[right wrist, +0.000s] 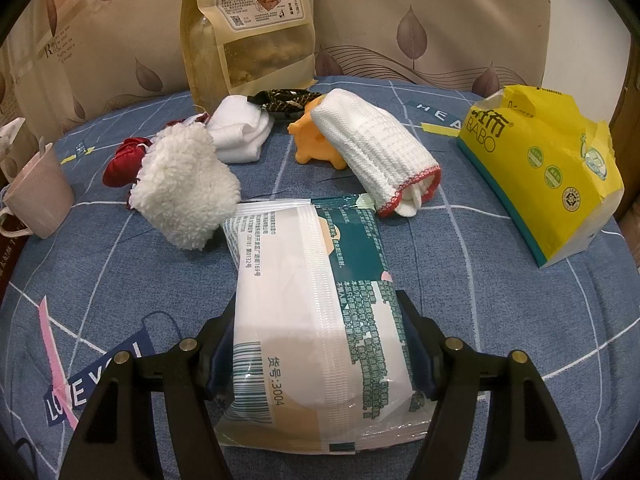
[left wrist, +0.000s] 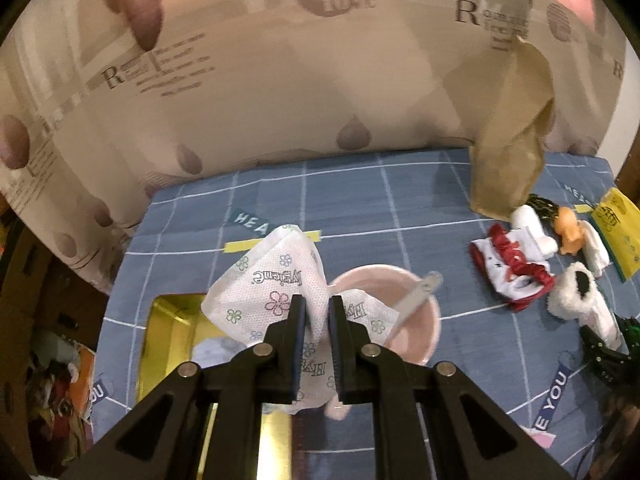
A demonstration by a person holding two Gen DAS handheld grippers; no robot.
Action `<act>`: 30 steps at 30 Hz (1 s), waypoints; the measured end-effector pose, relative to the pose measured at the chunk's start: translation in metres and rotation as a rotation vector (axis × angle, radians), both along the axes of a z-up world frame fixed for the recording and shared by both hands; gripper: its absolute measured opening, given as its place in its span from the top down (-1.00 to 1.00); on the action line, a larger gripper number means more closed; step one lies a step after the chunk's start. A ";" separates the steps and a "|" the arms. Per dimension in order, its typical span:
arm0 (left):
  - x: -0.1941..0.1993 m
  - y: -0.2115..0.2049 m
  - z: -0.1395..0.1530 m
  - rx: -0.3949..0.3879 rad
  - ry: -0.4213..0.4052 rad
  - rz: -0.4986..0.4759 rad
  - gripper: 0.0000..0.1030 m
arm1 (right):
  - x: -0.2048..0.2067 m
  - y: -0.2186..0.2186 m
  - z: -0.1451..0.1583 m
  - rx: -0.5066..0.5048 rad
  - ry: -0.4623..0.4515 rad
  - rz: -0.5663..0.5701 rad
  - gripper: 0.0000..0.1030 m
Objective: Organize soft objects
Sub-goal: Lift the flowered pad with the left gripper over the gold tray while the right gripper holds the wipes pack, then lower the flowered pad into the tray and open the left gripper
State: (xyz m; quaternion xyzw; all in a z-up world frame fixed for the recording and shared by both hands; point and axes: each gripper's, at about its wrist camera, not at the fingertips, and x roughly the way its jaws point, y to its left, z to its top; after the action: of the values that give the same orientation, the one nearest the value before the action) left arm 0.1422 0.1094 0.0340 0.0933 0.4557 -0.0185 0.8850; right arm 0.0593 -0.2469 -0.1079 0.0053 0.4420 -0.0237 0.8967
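In the left wrist view my left gripper [left wrist: 317, 308] is shut on a white flower-printed wipe [left wrist: 272, 280], which hangs bunched above a gold tin [left wrist: 172, 328] and a pink cup [left wrist: 416, 332]. In the right wrist view a white and teal soft packet [right wrist: 304, 280] lies lengthwise between the fingers of my right gripper [right wrist: 316, 320], whose pads press on its two sides. Beyond it lie a fluffy white item [right wrist: 184, 192], a red cloth [right wrist: 124, 164], a folded white cloth [right wrist: 240, 132] and a white knitted cloth with red trim [right wrist: 372, 148].
A blue checked cloth [right wrist: 500, 280] covers the table. An orange toy pig [right wrist: 308, 140] sits under the knitted cloth. A brown snack bag [right wrist: 252, 24] stands at the back, a yellow tissue pack [right wrist: 548, 168] at the right. A spoon [left wrist: 416, 296] leans in the pink cup [right wrist: 38, 196].
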 end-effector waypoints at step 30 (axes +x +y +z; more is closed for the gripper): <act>0.019 0.126 -0.059 0.042 0.114 0.222 0.77 | 0.000 0.001 0.000 -0.005 0.000 0.000 -0.32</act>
State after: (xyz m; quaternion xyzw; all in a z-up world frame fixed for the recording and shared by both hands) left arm 0.1613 0.2358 -0.0248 0.0595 0.5132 0.0837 0.8521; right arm 0.0595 -0.2460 -0.1079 0.0028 0.4421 -0.0248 0.8966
